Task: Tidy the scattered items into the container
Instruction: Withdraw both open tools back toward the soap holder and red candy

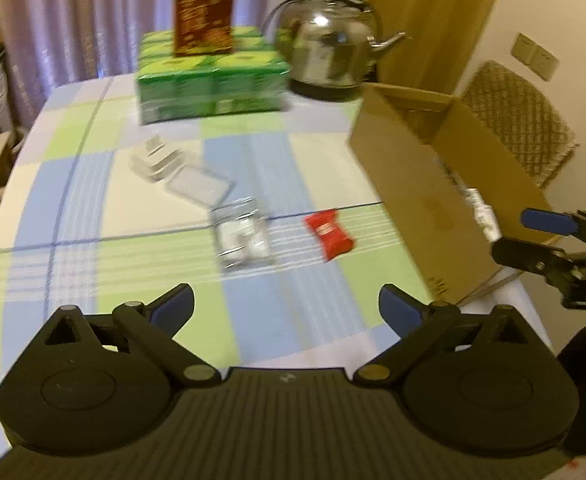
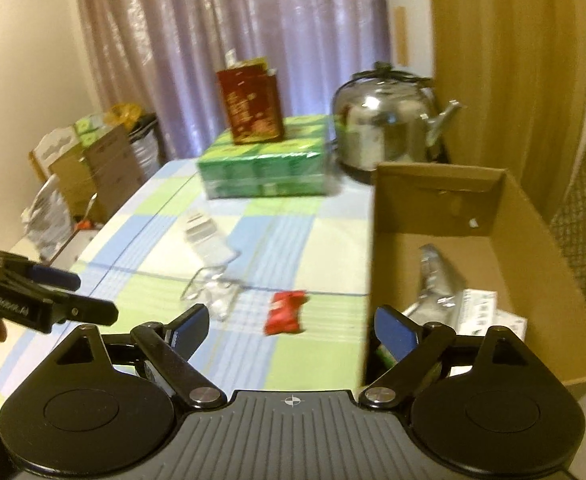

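Both grippers, left (image 1: 287, 310) and right (image 2: 291, 326), hover with jaws open and empty, because the red packet (image 1: 329, 234) waits near the box (image 1: 445, 184).

Glossy metal kettle (image 1: 329, 52); matt cardboard box (image 2: 489, 248).

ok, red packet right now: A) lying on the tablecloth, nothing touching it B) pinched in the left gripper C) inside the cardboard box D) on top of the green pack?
A: the red packet lies flat on the checked tablecloth, left of the cardboard box, and both the left gripper and right gripper are open and empty.
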`<act>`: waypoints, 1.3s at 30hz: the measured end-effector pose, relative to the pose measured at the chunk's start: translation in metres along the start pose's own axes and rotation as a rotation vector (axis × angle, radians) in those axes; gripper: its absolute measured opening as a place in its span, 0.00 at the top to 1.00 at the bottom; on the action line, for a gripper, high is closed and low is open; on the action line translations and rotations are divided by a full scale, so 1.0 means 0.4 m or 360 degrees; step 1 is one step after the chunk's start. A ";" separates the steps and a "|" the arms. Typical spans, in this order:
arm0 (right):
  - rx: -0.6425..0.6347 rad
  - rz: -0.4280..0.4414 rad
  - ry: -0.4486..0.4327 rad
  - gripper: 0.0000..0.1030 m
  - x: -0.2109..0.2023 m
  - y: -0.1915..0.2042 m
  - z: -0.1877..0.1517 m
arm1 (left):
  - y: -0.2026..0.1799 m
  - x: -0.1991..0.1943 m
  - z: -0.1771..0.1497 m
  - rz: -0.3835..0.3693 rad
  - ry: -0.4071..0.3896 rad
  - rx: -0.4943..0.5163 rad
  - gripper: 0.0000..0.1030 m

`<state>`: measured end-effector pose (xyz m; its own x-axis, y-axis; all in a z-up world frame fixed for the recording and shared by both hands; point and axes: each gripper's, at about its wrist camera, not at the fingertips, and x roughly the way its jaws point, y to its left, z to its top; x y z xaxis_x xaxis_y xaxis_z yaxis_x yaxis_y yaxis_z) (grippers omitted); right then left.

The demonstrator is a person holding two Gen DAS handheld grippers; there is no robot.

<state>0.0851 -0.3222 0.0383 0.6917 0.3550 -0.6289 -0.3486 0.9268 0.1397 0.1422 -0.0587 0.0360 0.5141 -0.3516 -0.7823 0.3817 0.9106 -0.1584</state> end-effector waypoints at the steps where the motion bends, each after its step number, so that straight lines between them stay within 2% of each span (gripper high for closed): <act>1: -0.0011 0.0010 0.0011 0.15 0.008 0.012 -0.006 | 0.018 -0.001 -0.010 0.0016 0.0003 -0.0021 0.05; 8: -0.0058 0.0054 0.0083 0.14 0.060 0.076 -0.041 | 0.095 0.009 -0.064 0.0089 0.0020 -0.0065 0.03; 14: -0.0090 0.0060 0.0145 0.14 0.106 0.105 -0.062 | 0.124 0.038 -0.080 0.0103 0.0011 -0.0073 0.03; 26: -0.0094 0.0040 0.0267 0.14 0.186 0.110 -0.091 | 0.164 0.124 -0.108 0.0108 0.0071 -0.0094 0.03; 39: -0.0073 0.0008 0.0301 0.13 0.251 0.097 -0.090 | 0.170 0.172 -0.107 0.0093 0.0103 -0.0053 0.03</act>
<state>0.1184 -0.2549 -0.0469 0.5604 0.3263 -0.7612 -0.3830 0.9170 0.1111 0.1705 -0.0117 -0.0542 0.4834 -0.2839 -0.8281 0.3262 0.9362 -0.1306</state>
